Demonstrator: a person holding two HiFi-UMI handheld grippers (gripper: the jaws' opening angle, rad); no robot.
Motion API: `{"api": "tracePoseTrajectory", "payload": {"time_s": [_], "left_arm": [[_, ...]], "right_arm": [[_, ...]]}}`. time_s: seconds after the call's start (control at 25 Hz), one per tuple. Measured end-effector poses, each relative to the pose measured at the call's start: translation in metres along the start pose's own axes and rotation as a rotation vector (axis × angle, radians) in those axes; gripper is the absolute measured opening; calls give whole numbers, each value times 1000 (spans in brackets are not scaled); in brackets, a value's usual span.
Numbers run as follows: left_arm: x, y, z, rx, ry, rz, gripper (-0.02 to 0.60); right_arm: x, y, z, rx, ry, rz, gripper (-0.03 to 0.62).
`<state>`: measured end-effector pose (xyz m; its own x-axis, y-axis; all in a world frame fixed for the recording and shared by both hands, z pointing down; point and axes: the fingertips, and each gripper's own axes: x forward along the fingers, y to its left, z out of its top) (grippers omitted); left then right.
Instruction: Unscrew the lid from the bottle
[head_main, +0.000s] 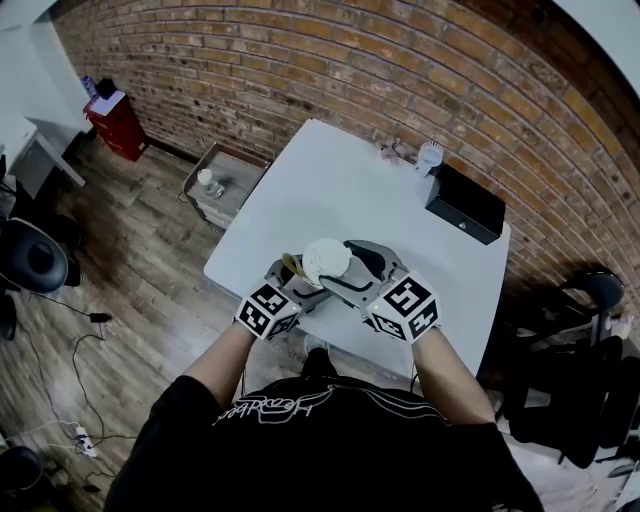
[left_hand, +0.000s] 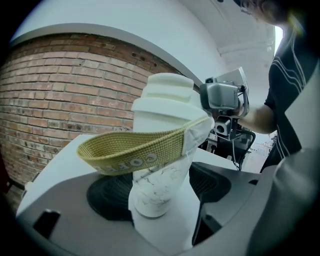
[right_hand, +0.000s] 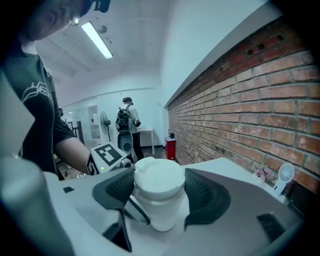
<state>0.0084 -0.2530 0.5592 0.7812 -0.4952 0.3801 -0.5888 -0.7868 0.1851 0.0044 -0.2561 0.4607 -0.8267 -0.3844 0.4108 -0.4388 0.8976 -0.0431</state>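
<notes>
Right gripper (right_hand: 160, 194) at lid's 4 o'clock, pads closed on lid (right_hand: 159, 177). Bottle (right_hand: 161, 216) roughly upright at table's (head_main: 340, 170) 6 o'clock edge. Left gripper (left_hand: 159, 196) at 8 o'clock, clamping body. Calls for twist about vertical axis.

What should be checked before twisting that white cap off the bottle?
1. Right gripper pads against both sides of the lid: ok.
2. Left gripper clamped on the bottle body, low down: ok.
3. Lid seated on the bottle, not yet off: ok.
4. Strap out from under the right gripper's pads: cannot tell.
5. Lid already loosened: cannot tell.
</notes>
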Motion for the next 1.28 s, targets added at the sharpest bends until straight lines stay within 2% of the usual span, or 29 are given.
{"api": "tracePoseTrajectory", "payload": {"time_s": [0.4,0.56,0.72,0.84,0.92,1.08,1.28], "left_arm": [[0,-1,1,-16,-5,2,364],[-1,-1,4,-11,-4,-3,364],[-1,0,4,-9,4,-8,364],[-1,-1,4,-11,6,-10,364],[-1,-1,4,-11,3,-9,364],[0,0,3,-8,-7,-5,364],[-1,0,3,-10,-13,-4,364]], "right_arm": [[-1,1,-4,-199,110,365,295],[0,2,-3,-231,122,450,295],[1,2,-1,-246,122,492,295],[1,2,0,-226,119,472,297],[1,0,3,-165,79,429,305],[1,0,10,-29,-32,296,363],[6,7,9,-4,-30,113,400]]}}
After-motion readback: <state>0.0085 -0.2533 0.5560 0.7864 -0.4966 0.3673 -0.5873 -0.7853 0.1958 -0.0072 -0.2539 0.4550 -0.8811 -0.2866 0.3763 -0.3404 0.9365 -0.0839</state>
